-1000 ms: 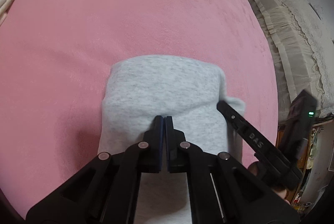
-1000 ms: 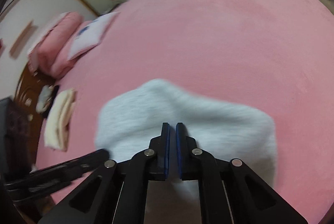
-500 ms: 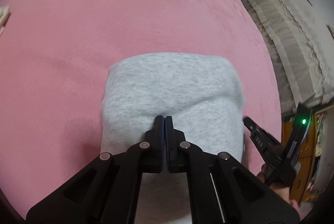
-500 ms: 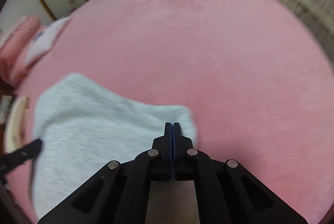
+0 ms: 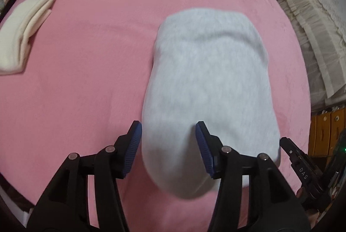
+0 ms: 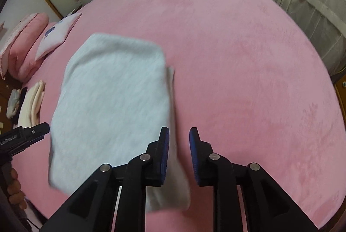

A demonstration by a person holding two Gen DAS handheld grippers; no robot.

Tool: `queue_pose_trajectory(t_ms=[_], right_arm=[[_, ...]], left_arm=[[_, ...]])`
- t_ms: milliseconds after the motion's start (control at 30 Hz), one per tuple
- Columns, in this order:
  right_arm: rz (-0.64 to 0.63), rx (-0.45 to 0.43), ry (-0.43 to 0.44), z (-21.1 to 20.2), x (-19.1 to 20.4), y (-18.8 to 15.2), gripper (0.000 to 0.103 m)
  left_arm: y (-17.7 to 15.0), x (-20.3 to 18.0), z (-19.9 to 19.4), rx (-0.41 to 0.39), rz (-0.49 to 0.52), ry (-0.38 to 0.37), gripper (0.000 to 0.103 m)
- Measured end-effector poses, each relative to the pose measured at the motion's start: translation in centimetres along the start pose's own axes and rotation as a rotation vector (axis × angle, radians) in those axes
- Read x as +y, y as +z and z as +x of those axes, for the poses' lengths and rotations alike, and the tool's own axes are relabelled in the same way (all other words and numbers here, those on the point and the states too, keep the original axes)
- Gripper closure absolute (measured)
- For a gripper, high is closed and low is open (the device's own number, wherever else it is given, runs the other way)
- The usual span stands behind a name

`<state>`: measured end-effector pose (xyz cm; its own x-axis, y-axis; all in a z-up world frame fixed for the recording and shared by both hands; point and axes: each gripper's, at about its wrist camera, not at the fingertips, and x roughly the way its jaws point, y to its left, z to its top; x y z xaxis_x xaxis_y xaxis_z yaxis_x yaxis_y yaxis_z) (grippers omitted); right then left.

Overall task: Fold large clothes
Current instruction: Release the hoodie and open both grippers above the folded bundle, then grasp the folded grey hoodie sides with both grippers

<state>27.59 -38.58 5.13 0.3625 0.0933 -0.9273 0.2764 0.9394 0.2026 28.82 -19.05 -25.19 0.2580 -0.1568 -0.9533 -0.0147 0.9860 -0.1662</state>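
Grey folded knit garment (image 5: pixel 207 84) lies mid-bed on pink fleece blanket (image 5: pixel 86 80) — cream folded cloth (image 5: pixel 19 33) near its far-left edge; left gripper (image 5: pixel 168 145) and right gripper (image 6: pixel 179 154) opening, gripping nothing.

Both tongs (image 5: pixel 168 145) (image 6: pixel 179 152) opening, released the grey garment (image 5: pixel 207 80).

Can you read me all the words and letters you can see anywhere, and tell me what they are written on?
"DAS": white letters on the arm of the right gripper, seen from the left wrist.
White lettering on the left gripper, seen from the right wrist: too blurred to read.
Blue print on the white pillow: too small to read.
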Motion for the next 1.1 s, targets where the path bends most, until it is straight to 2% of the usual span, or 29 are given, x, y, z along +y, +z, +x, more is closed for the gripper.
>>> queue_pose_trajectory(t_ms=[67, 133, 200, 233, 367, 400, 500, 567, 600, 767, 867, 967, 1100], right_arm=[[0.012, 0.026, 0.025, -0.1, 1.2, -2.7, 0.075], [0.011, 0.029, 0.028, -0.9, 2.0, -4.8, 0.051], [-0.021, 0.042, 0.056, 0.0, 4.4, -6.6, 0.036], [-0.037, 0.063, 0.067, 1.9, 5.6, -6.3, 0.036], [-0.131, 0.160, 0.074, 1.3, 8.9, -8.8, 0.035], [-0.153, 0.168, 0.066, 0.8, 9.4, -9.2, 0.031], [-0.241, 0.144, 0.022, -0.3, 11.7, -9.0, 0.016], [-0.273, 0.127, 0.003, -1.6, 12.6, -8.6, 0.015], [-0.275, 0.129, -0.004, -2.1, 12.8, -8.2, 0.014], [-0.228, 0.223, -0.009, -3.2, 13.2, -6.6, 0.012], [-0.205, 0.203, -0.010, -4.4, 12.9, -5.3, 0.006], [-0.211, 0.179, -0.023, -5.5, 12.6, -4.3, 0.005], [-0.197, 0.176, -0.023, -5.7, 12.0, -3.5, 0.005]], left_arm=[[-2.5, 0.0, -0.6, -0.001, 0.022, -0.003, 0.053], [-4.5, -0.1, -1.4, -0.014, 0.043, -0.006, 0.049], [-6.0, 0.0, -2.0, -0.006, 0.062, 0.014, 0.047], [-6.7, -0.2, -2.3, 0.006, 0.073, 0.016, 0.046], [-8.4, -0.9, -3.5, 0.044, 0.115, 0.024, 0.044], [-8.5, -1.1, -3.7, 0.048, 0.122, 0.034, 0.042], [-9.0, -1.2, -5.2, 0.046, 0.143, 0.074, 0.038], [-9.0, -0.9, -6.3, 0.037, 0.135, 0.083, 0.029], [-8.9, -0.8, -6.8, 0.035, 0.129, 0.082, 0.023], [-8.4, -0.1, -9.8, 0.022, 0.098, 0.048, 0.019], [-7.8, -0.2, -11.2, -0.001, 0.098, 0.049, 0.017], [-7.7, -0.3, -11.9, -0.023, 0.101, 0.036, 0.017], [-7.7, -0.5, -12.0, -0.013, 0.099, 0.027, 0.017]])
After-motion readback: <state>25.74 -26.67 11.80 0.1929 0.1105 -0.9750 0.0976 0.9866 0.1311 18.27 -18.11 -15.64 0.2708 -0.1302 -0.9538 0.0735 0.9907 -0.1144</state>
